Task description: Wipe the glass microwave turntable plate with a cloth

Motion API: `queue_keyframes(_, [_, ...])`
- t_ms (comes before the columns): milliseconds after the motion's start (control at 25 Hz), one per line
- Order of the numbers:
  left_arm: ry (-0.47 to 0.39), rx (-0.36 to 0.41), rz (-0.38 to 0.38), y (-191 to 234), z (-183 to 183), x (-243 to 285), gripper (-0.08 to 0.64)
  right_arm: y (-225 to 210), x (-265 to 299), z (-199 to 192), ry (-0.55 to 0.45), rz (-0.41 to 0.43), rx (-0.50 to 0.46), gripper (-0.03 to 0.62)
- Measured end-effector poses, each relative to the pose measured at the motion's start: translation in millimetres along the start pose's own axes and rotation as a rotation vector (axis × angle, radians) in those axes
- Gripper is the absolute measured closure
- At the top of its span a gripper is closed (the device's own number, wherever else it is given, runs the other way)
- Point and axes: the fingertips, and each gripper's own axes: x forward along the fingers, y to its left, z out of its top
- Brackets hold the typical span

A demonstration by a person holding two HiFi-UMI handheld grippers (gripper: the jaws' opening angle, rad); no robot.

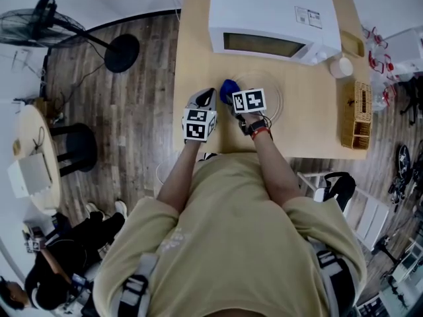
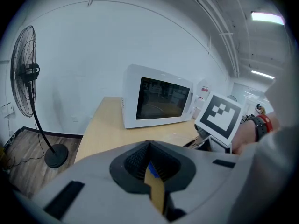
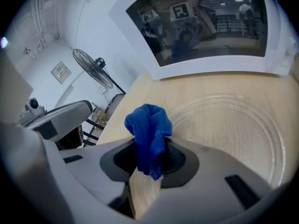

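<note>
Glass turntable plate (image 3: 233, 125) lies flat on the table (image 1: 198, 58) in front of the microwave (image 1: 264, 12), door closed. Your right gripper (image 3: 149, 162) is clamped on the bunched blue cloth (image 3: 148, 129) at the plate's left rim; only the right gripper view shows that pinch. The head view alone shows your left gripper (image 1: 203, 98) just beside it, jaws together, nothing gripped. Wicker basket (image 1: 360, 114) at the table's right edge, contents unreadable.
</note>
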Motion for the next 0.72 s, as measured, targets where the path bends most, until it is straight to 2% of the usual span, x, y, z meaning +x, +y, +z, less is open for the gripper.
queue_keyframes(280, [-0.008, 0.021, -0.04, -17.5, 9.4, 11.8, 0.541, -10.8, -7.4, -5.1, -0.007, 0.023, 0.03, 0.471])
queue_keyframes(720, [0.003, 0.031, -0.059, -29.3, 5.2, 17.0, 0.541, -32.3, -22.4, -10.2, -0.017, -0.009, 0.052, 0.471])
